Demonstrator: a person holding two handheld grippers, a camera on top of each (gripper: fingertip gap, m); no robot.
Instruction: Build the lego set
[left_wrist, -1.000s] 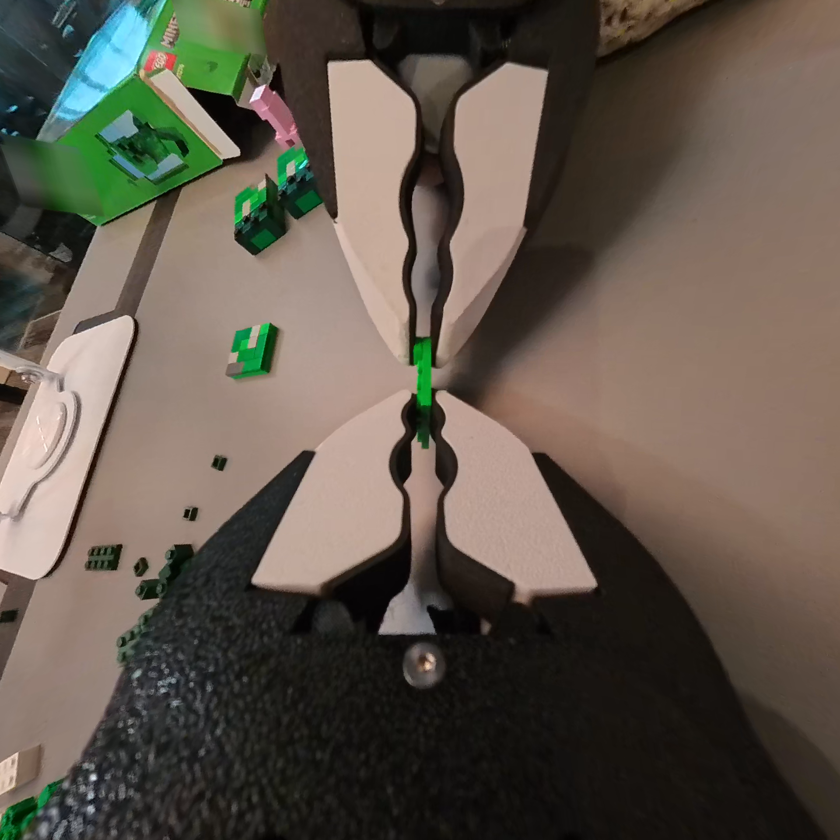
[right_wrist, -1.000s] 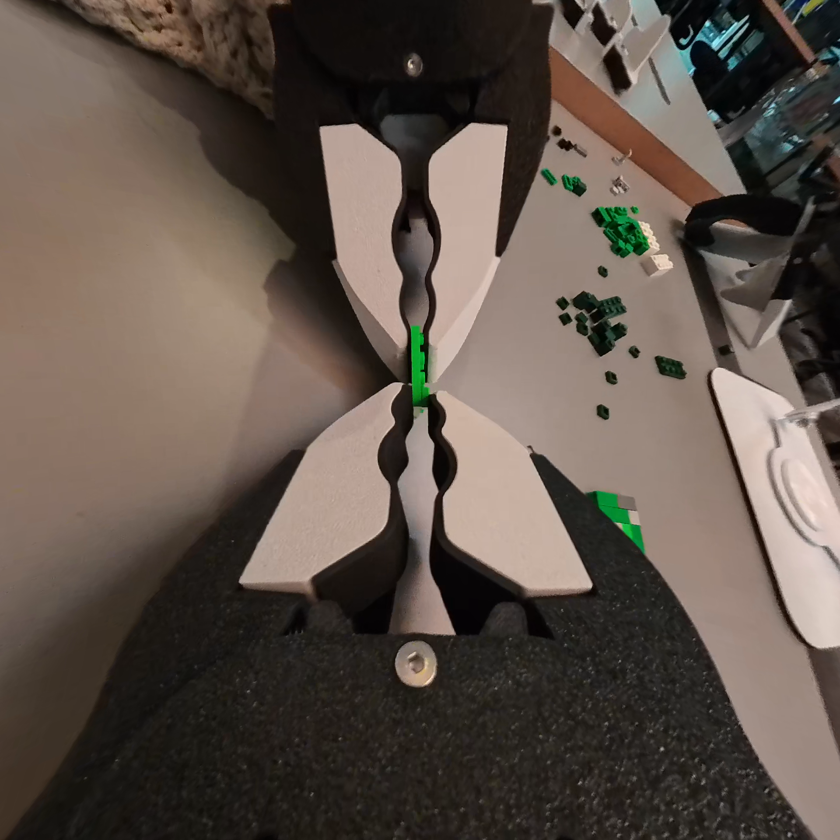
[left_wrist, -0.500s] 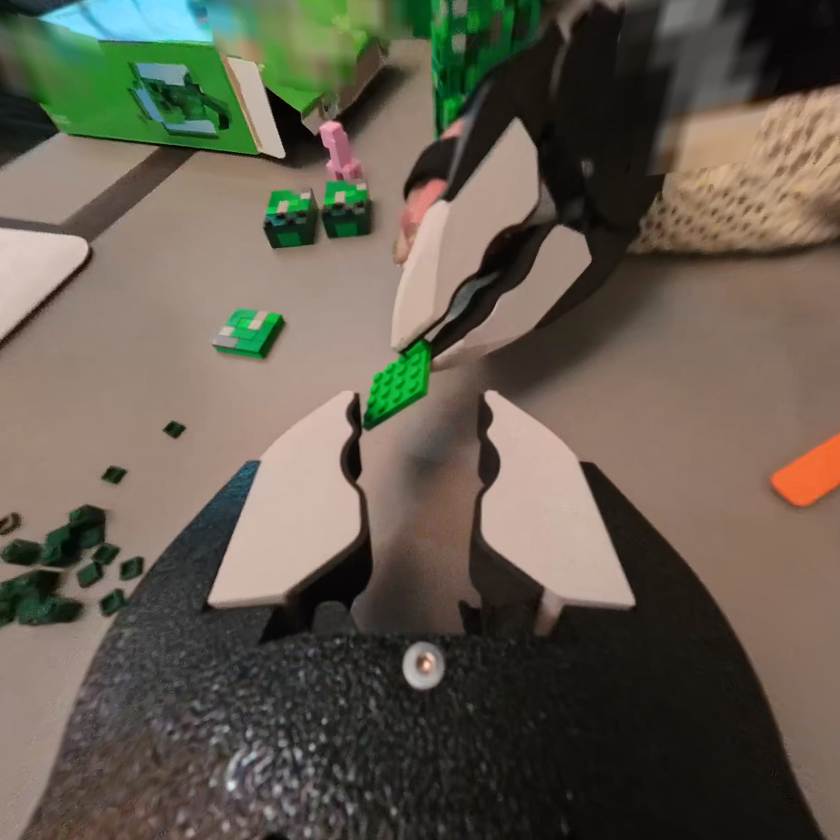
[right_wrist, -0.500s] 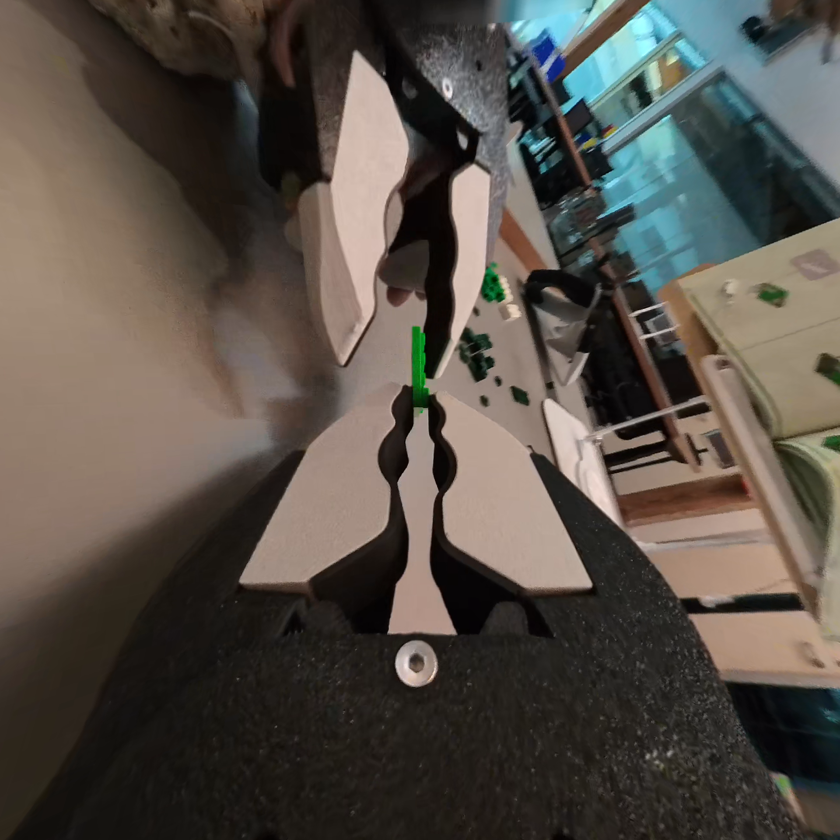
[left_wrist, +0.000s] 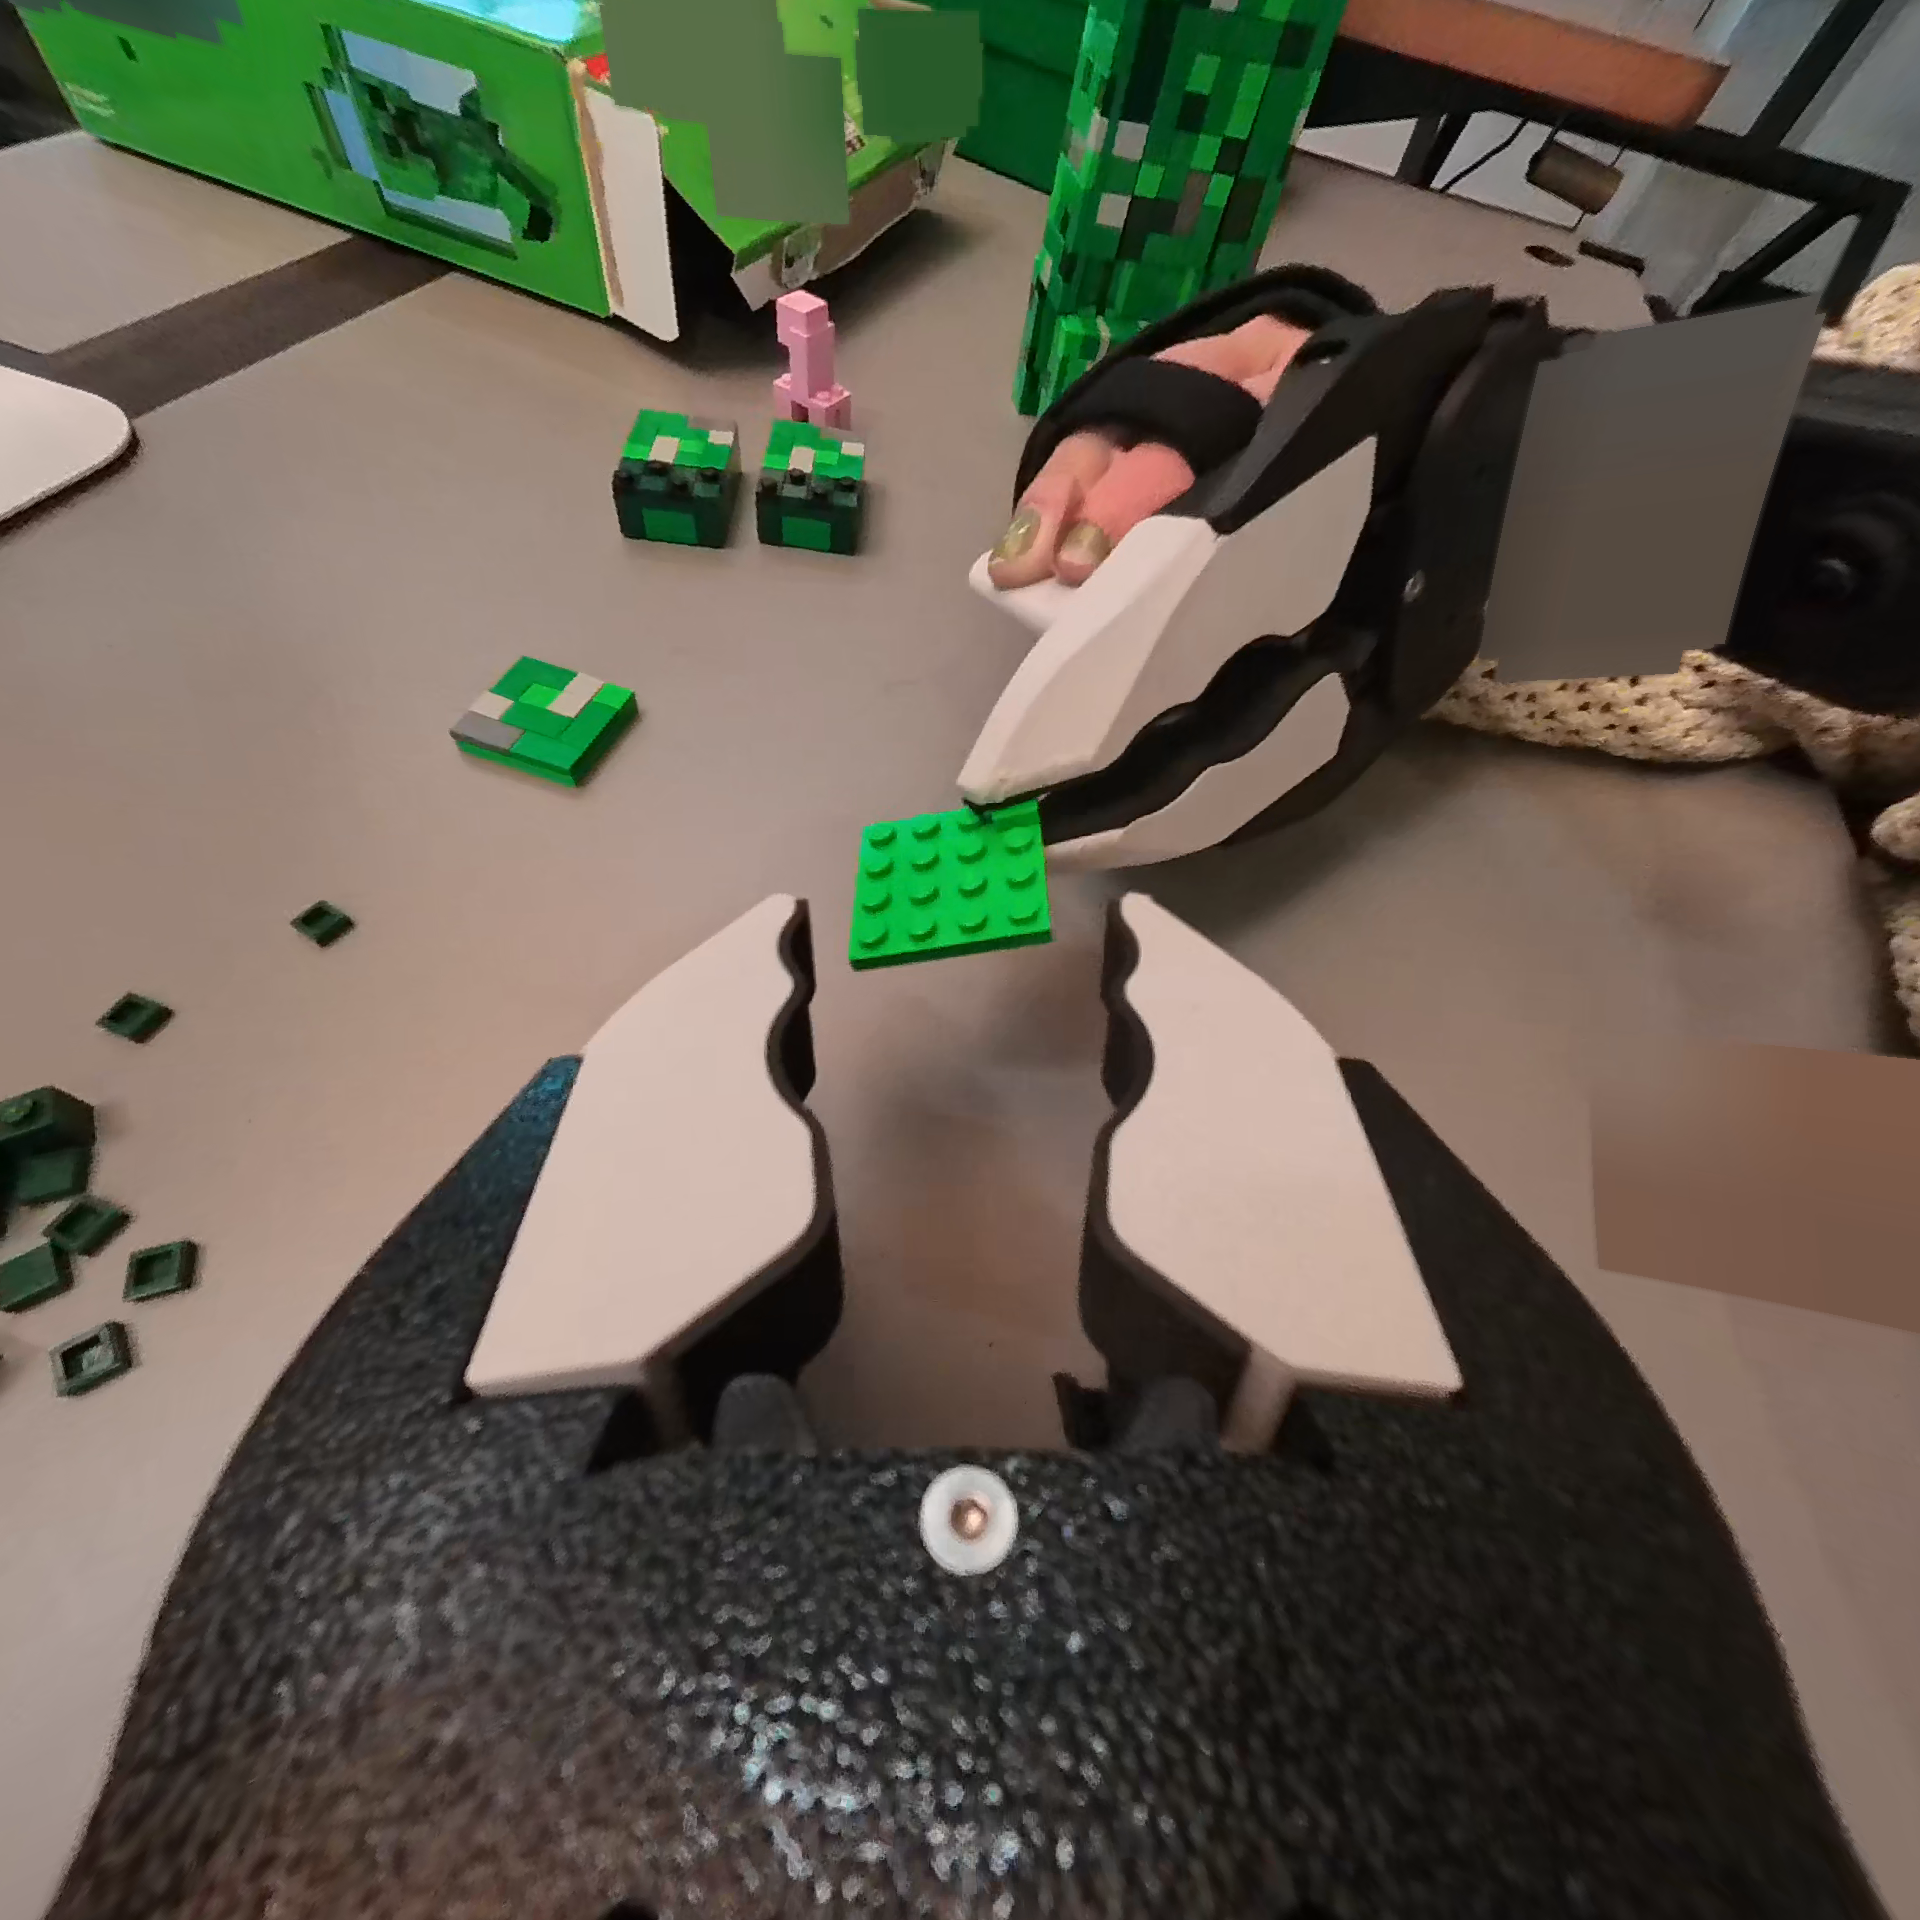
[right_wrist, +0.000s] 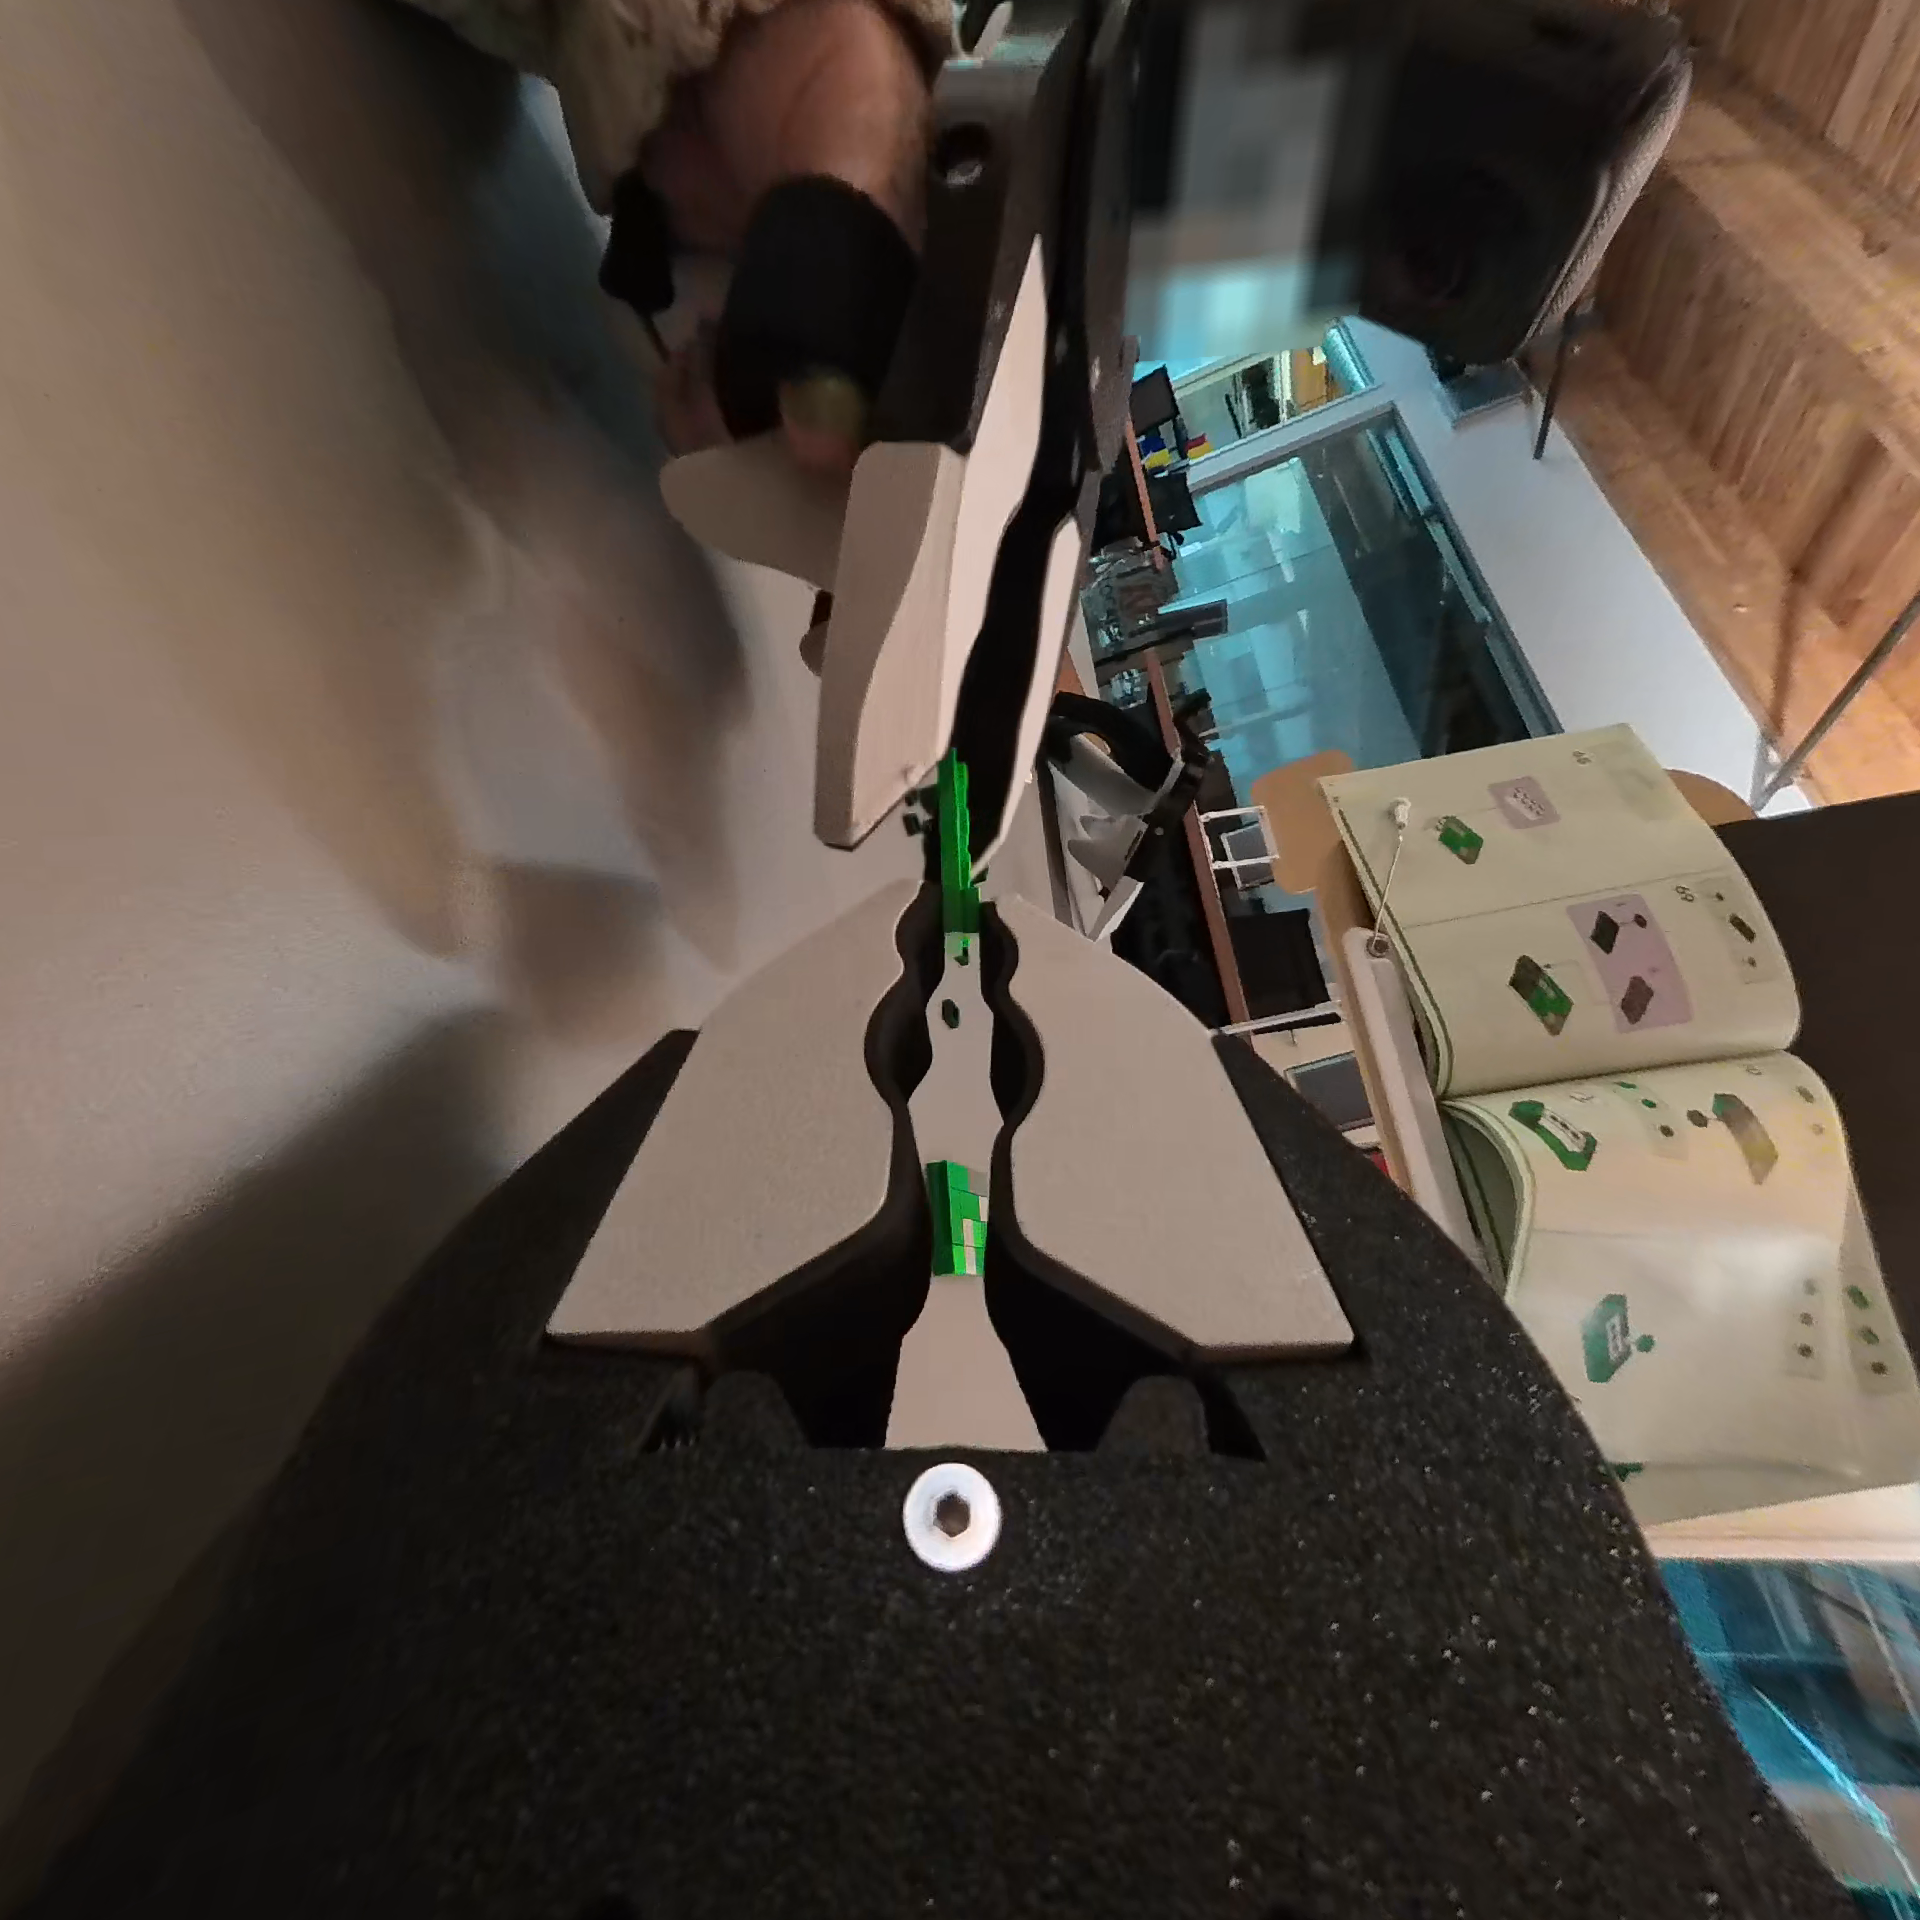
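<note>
A bright green square plate (left_wrist: 951, 888) hangs flat a little above the grey table (left_wrist: 1351, 883). My right gripper (left_wrist: 1023, 821) is shut on its far right corner and comes in from the right. My left gripper (left_wrist: 956, 923) is open, its fingertips on either side of the plate's near edge and not touching it. In the right wrist view the plate (right_wrist: 956, 831) shows edge-on in my shut right gripper (right_wrist: 954, 914), with the open left gripper (right_wrist: 971, 810) just beyond it.
A flat green tiled piece (left_wrist: 545, 719), two small green cubes (left_wrist: 677, 488) and a pink figure (left_wrist: 808, 358) lie behind. A tall green built column (left_wrist: 1153, 177) and the set's box (left_wrist: 343, 135) stand farther back. Loose dark green pieces (left_wrist: 62, 1226) lie left. An open instruction booklet (right_wrist: 1558, 935) stands aside. My left and right fingertips are right by each other.
Both grippers held the plate tip to tip. My left gripper has opened, let go and drawn back. My right gripper has kept the plate and turned it flat.
</note>
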